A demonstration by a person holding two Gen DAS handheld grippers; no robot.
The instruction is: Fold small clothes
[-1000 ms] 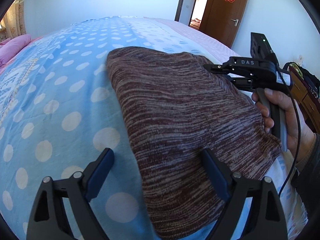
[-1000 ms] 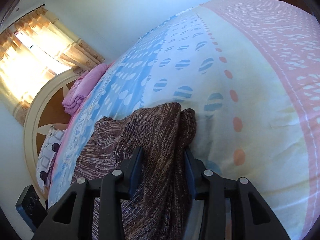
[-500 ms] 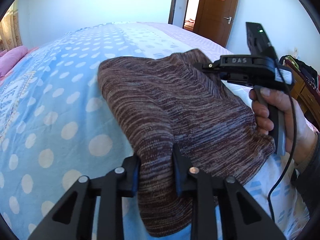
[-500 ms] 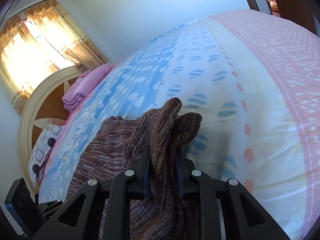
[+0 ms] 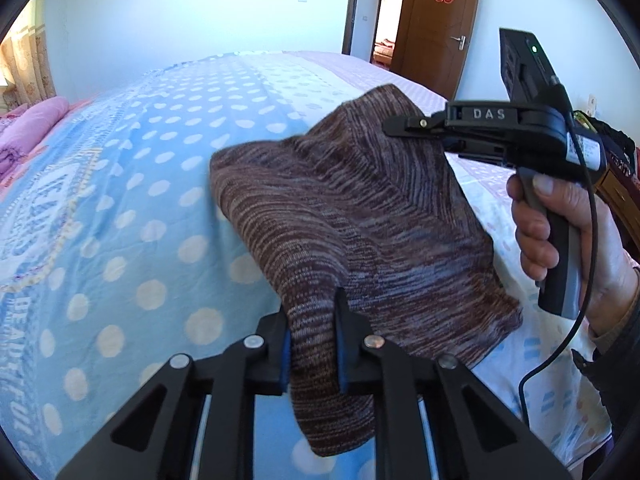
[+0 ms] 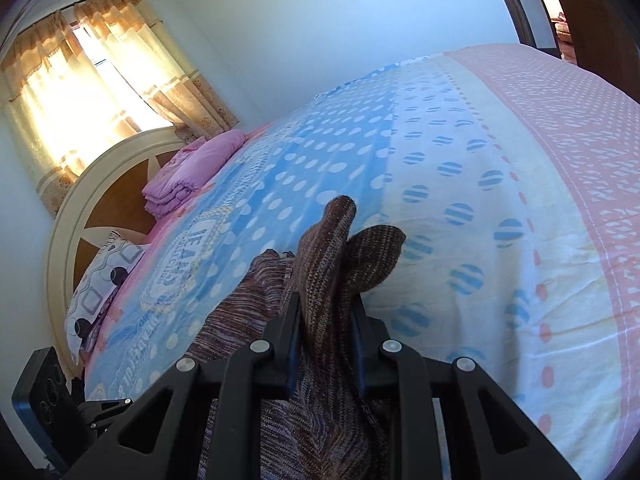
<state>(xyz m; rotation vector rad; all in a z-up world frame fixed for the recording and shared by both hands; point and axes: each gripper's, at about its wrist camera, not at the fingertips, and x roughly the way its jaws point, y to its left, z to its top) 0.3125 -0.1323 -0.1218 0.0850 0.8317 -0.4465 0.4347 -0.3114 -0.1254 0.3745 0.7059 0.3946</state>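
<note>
Brown-and-grey marled knit, a small folded garment (image 5: 360, 216), hangs lifted between the two grippers above the bed (image 5: 132, 208). Its near edge is clamped in the left gripper (image 5: 311, 344), whose blue-padded fingers press together on a bunched fold of the knit; a loose flap droops below and to the right of that grip. Its far corner is clamped in the right gripper (image 5: 404, 124), held by the person's right hand (image 5: 568, 240) at the bed's right side. Between the two grips the cloth rises to a peak and sags in the middle, while its left edge curves close over the bedspread; whether it touches there is unclear.

In the right wrist view the right gripper (image 6: 326, 340) is shut on the same garment (image 6: 332, 264), and two rounded tips of knit stick up past the fingers. The left gripper's black body shows at the lower left edge.

Left of the garment the blue polka-dot bedspread lies wide and flat, running out to a folded pink quilt (image 6: 192, 172) and a patterned pillow (image 6: 100, 280) by the round headboard (image 6: 68, 216). Ahead and right, the cream and pink bands of the spread (image 6: 560, 200) stretch bare to the bed's far edge. A brown door (image 5: 436, 28) stands beyond the bed's foot.
</note>
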